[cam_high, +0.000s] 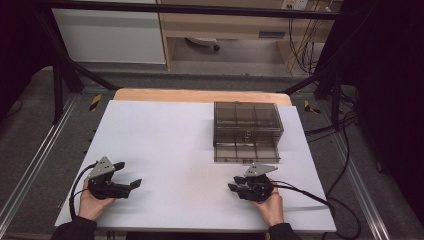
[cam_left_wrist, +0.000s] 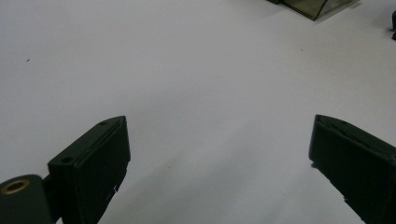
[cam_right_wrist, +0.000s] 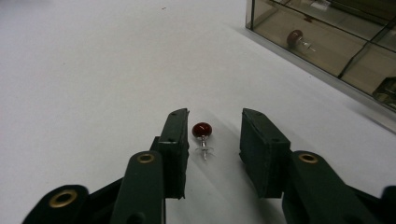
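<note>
A small pin with a round dark-red head (cam_right_wrist: 202, 129) lies on the white table sheet (cam_high: 165, 145). It sits between the jaws of my right gripper (cam_right_wrist: 215, 114), which stand a little apart on either side without pressing on it. In the high view that right gripper (cam_high: 233, 183) rests near the front right of the table, just in front of a smoky clear plastic compartment box (cam_high: 247, 131). My left gripper (cam_high: 131, 174) rests at the front left, wide open, with bare sheet between its jaws (cam_left_wrist: 219, 140).
The box (cam_right_wrist: 327, 42) stands open, its lid part flat toward me, and another red-headed pin (cam_right_wrist: 295, 38) lies in one compartment. A corner of the box (cam_left_wrist: 310, 5) is at the top of the left gripper view. Cables trail from both grippers off the table's front.
</note>
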